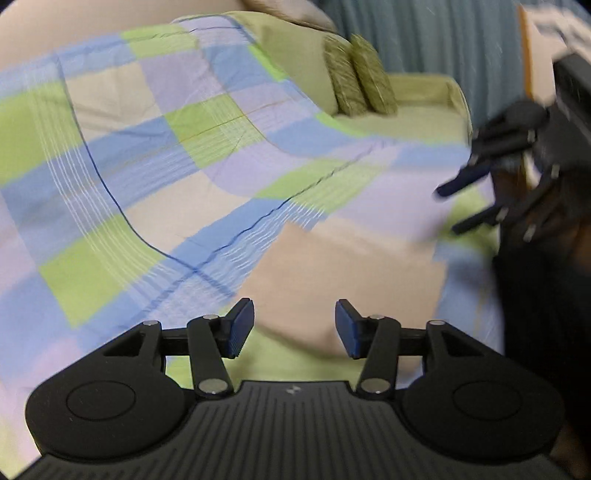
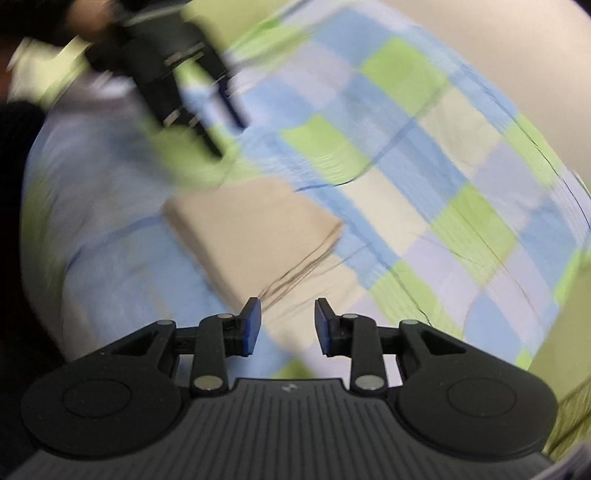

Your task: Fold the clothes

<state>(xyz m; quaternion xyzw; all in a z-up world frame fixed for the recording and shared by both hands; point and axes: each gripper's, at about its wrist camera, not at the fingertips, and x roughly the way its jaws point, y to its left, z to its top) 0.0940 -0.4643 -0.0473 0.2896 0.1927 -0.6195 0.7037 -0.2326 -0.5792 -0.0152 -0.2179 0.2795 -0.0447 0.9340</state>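
A folded beige cloth (image 1: 351,273) lies flat on a checked bedspread (image 1: 155,155) of blue, green, lilac and cream squares. It also shows in the right wrist view (image 2: 255,229), with a dark fringe along its near edge. My left gripper (image 1: 294,328) is open and empty, just above the cloth's near edge. My right gripper (image 2: 287,325) is open and empty, near the cloth's fringed corner. In the left wrist view the right gripper (image 1: 454,208) hangs blurred at the right, jaws apart. In the right wrist view the left gripper (image 2: 229,136) is blurred at the upper left.
Two olive cushions (image 1: 360,75) stand at the far end of the bed against a pale green pillow (image 1: 295,55). A blue-grey curtain (image 1: 424,33) hangs behind. A bare beige wall (image 2: 498,48) lies beyond the bed.
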